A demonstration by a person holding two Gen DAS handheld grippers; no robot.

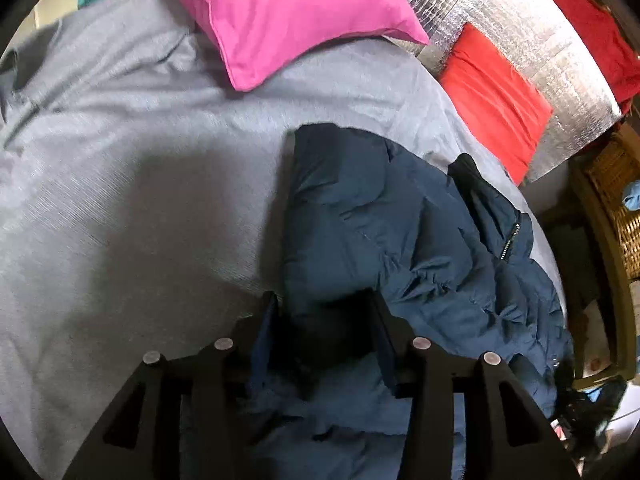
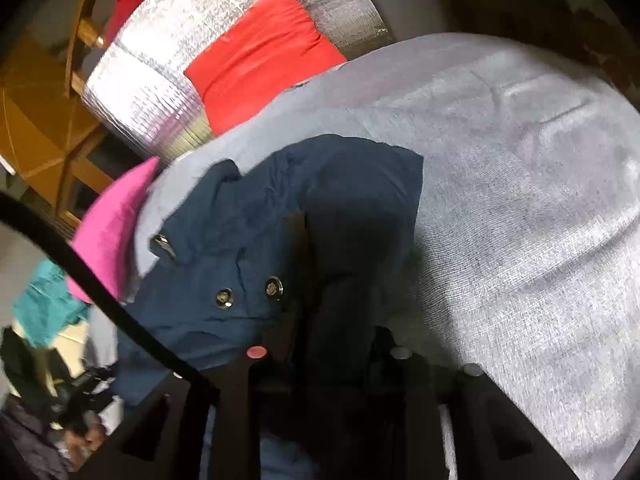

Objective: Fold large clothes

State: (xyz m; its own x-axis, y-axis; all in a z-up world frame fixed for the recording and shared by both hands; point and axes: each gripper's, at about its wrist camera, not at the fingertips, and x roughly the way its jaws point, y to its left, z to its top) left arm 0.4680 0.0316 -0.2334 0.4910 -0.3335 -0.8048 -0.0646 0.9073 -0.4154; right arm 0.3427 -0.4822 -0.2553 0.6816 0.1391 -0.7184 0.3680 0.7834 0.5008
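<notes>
Two tongs share one navy jacket [image 1: 360,216], which lies crumpled on the grey-covered bed [image 1: 120,200] toward its right edge. Left tongs [image 1: 324,312] sit half-closed with a puffy fold of jacket bunched between the jaws, apparently pinching it, probably to anchor that side for a fold. Beyond lies a pink pillow [image 1: 280,20] near the far edge, and a red cushion [image 1: 496,100] rests against a silver foil panel [image 1: 540,52]. Right tongs [image 2: 340,272] clamp narrowly on the jacket's snap-buttoned [image 2: 273,288] end, likely so both can lift together.
</notes>
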